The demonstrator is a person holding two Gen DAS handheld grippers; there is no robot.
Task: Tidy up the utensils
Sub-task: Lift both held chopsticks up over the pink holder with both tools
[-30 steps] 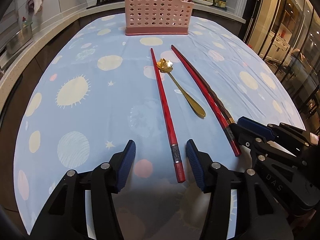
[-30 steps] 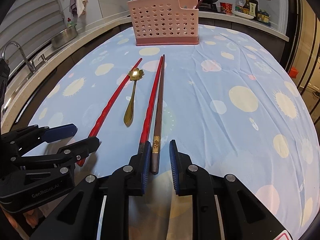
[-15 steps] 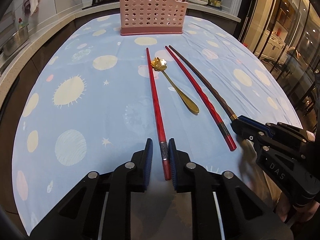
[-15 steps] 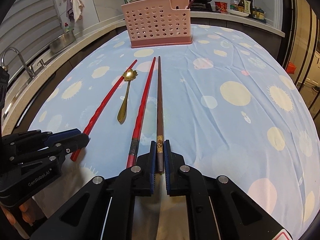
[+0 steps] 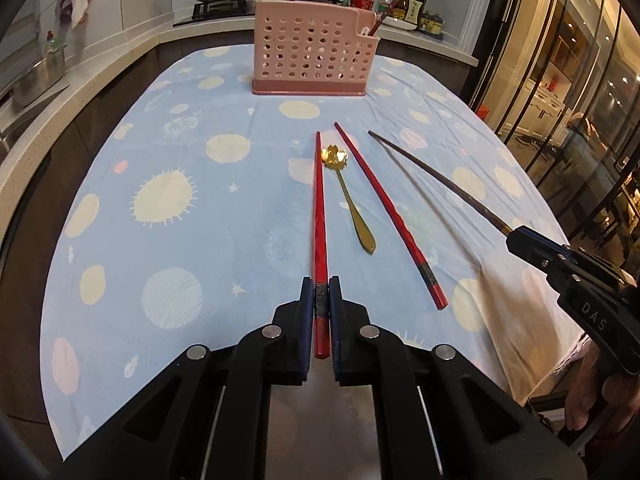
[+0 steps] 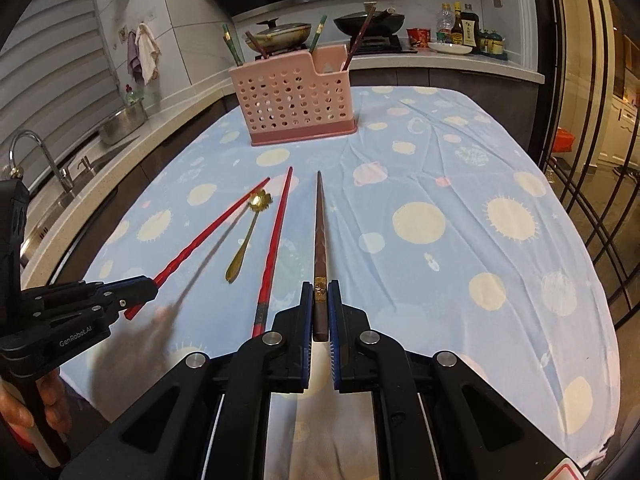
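Observation:
My left gripper (image 5: 321, 292) is shut on the thick end of a red chopstick (image 5: 319, 208) and holds it lifted off the cloth; it also shows in the right wrist view (image 6: 208, 228). My right gripper (image 6: 320, 296) is shut on a dark brown chopstick (image 6: 320, 224), also raised; the left wrist view shows it (image 5: 436, 178) in the air. A second red chopstick (image 5: 384, 200) and a gold spoon (image 5: 352, 204) lie on the blue tablecloth (image 5: 160, 160). The pink perforated utensil holder (image 5: 314, 56) stands at the far end of the table.
The holder has several chopsticks standing in it (image 6: 316, 40). Behind the table runs a counter with pans on a stove (image 6: 360, 24), bottles (image 6: 464, 28) and a sink with a tap (image 6: 40, 160) on the left. Glass doors (image 5: 580, 80) stand to the right.
Both grippers closed on their chopsticks and lifted them off the cloth. The brown chopstick has swung away from the second red one. The spoon has not moved.

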